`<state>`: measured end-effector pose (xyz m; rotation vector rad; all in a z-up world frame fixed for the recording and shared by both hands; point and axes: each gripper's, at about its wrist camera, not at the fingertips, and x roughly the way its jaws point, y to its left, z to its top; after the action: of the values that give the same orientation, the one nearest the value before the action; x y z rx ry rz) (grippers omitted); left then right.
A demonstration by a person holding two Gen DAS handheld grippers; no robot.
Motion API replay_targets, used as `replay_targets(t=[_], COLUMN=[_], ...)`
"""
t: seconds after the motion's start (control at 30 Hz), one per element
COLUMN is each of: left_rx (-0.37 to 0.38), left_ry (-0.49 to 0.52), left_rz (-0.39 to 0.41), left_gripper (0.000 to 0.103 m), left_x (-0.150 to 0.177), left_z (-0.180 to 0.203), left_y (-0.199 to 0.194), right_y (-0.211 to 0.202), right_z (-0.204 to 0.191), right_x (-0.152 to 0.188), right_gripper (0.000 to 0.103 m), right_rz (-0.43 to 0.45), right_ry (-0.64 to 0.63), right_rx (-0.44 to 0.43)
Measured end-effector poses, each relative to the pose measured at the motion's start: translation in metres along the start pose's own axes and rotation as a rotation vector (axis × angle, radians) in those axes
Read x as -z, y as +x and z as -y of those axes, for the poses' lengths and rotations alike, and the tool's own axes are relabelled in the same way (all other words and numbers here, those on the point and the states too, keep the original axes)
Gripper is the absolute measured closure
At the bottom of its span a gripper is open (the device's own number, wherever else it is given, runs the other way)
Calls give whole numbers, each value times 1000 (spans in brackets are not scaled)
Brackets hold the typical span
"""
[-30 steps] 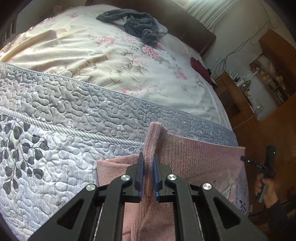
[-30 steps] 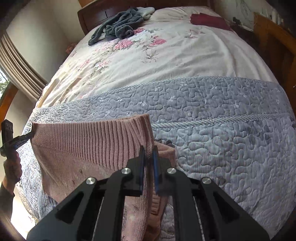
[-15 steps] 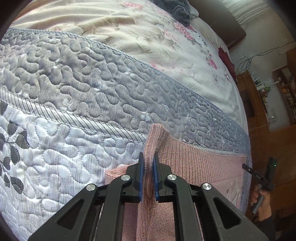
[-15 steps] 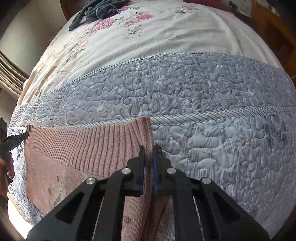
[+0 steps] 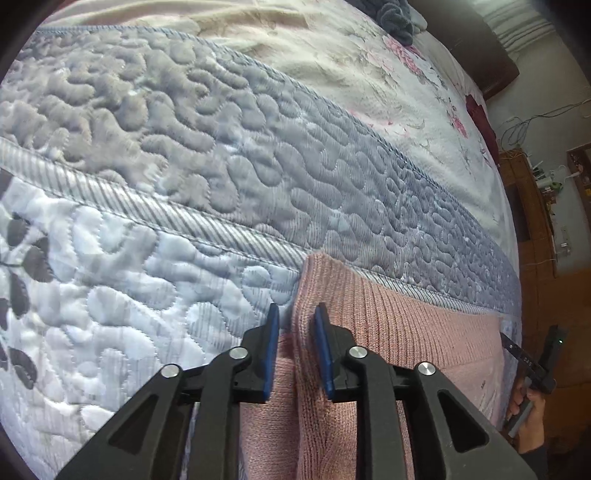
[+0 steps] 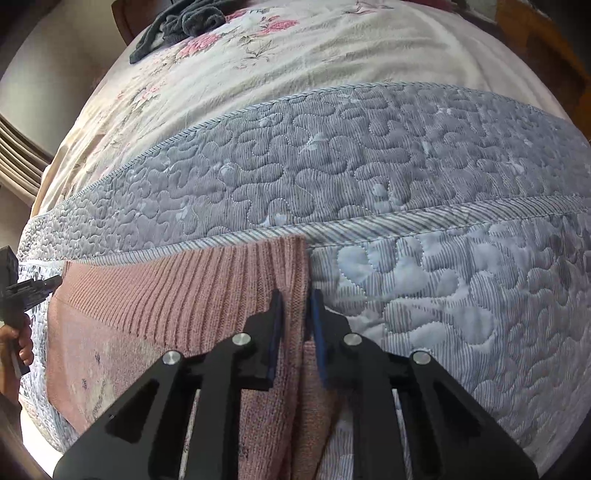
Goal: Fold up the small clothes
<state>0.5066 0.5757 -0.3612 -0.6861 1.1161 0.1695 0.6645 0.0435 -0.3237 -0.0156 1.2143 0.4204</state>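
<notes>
The sweater (image 6: 155, 295) lies flat on the quilt (image 6: 406, 155) at the bed's near edge. A heap of clothes (image 6: 177, 26) sits at the far end.

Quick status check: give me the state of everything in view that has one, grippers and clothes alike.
Left hand-held gripper: open, jaws either side of a garment corner.
Right hand-held gripper: open, jaws either side of the other corner.
Pink ribbed knit garment: laid on the quilt, top edge spread flat between the grippers.
Blue-grey quilted bedspread: spread flat.
Dark grey clothes: crumpled, unfolded, at the far end of the bed.
</notes>
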Motion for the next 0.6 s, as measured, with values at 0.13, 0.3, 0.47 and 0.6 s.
replay_targets(t=[0.13, 0.3, 0.47, 0.6], left_rx=[153, 204, 149, 323], left_ry=[72, 83, 44, 129], left_rz=[115, -78, -98, -31], left_gripper=[68, 70, 89, 88], left_x=[11, 20, 21, 47], left_z=[25, 40, 25, 36], left_y=[-46, 8, 22, -34], right_y=[-36, -5, -2, -42], right_z=[-9, -15, -8, -24], right_x=[10, 27, 33, 57], right_gripper=[79, 86, 91, 84], right_rz=[114, 25, 28, 73], right_ry=[-3, 22, 50, 42], right_rx=[-61, -108, -113, -243])
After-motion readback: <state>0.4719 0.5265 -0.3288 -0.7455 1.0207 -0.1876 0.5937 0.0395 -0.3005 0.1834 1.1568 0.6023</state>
